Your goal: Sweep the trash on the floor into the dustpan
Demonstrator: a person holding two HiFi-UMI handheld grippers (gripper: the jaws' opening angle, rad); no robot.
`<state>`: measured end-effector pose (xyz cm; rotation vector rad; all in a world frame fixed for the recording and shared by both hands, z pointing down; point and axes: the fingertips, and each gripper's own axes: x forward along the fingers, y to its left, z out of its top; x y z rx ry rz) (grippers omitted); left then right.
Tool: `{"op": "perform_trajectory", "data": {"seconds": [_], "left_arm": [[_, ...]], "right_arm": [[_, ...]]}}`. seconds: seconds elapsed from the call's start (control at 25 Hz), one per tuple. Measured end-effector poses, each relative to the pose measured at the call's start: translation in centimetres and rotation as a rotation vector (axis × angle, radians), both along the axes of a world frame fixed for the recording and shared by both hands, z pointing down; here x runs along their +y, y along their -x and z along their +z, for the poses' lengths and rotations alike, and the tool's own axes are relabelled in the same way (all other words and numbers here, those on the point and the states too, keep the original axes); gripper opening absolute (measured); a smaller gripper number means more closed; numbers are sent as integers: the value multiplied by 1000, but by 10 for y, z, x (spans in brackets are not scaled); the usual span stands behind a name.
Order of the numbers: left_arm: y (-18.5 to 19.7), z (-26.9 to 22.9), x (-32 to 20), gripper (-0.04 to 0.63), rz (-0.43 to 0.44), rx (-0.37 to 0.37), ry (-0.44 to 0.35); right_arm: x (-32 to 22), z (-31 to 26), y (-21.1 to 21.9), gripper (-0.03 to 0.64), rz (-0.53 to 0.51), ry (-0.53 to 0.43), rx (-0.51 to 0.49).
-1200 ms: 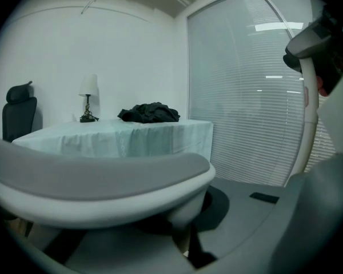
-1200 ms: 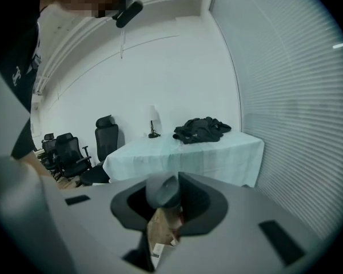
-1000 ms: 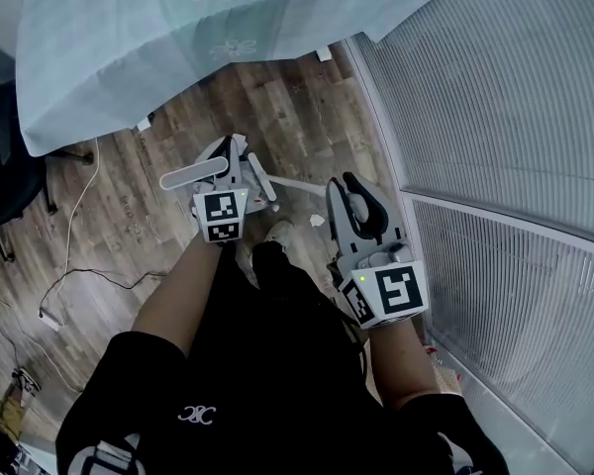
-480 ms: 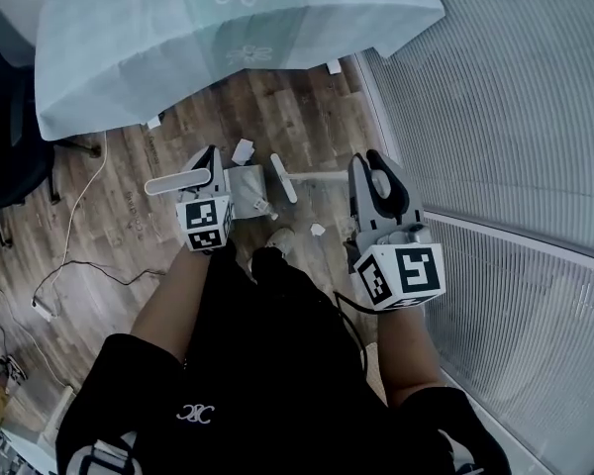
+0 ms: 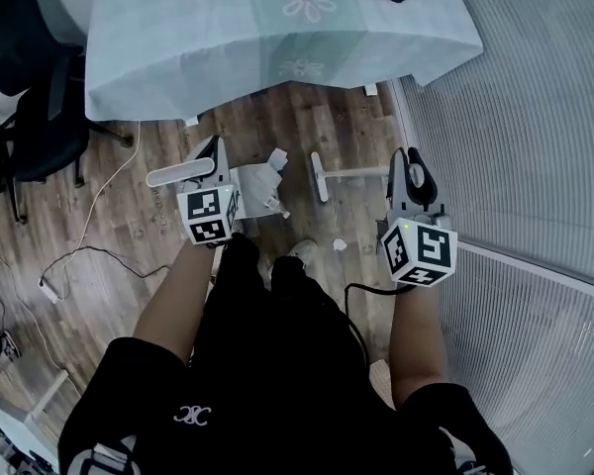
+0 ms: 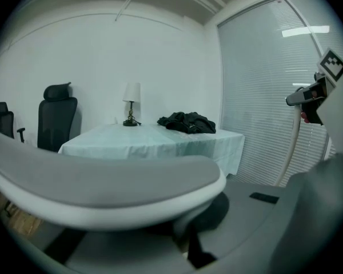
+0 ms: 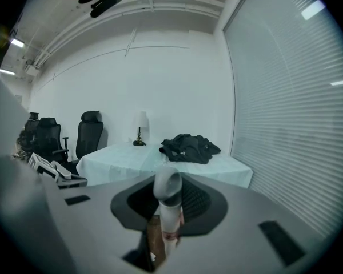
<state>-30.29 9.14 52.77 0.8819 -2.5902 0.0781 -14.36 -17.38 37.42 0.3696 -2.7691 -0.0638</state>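
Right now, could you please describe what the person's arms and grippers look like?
The left gripper and right gripper are light grey with black parts, and each carries a white cube with black square markers. A black cable leaves the right one. The person wears a black short-sleeved top with a small white logo.

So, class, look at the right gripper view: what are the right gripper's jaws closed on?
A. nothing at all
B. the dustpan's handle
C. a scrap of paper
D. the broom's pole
D: the right gripper view shows the broom's pole standing upright between the jaws of the right gripper, while the dustpan's handle is held by the left gripper.
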Motion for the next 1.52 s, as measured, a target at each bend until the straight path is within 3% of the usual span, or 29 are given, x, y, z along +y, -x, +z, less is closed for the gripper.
{"op": "perform_trajectory", "data": {"seconds": [0.2,0.52,0.96,1.16,1.52], "left_arm": [[31,3,34,-3,-22,-18,15],[64,43,45,-3,82,-36,61],[91,55,71,-3,75,-11,28],[95,54,73,-3,83,-8,22],[95,51,71,-3,93,-1,13]], "right_arm": [[35,21,27,84,-15,-35,38],[122,56,88,84,-128,-25,116],[224,52,144,84,-276,154,97],[231,34,153,84,-285,245,62],[217,6,141,84,-254,247,2]]}}
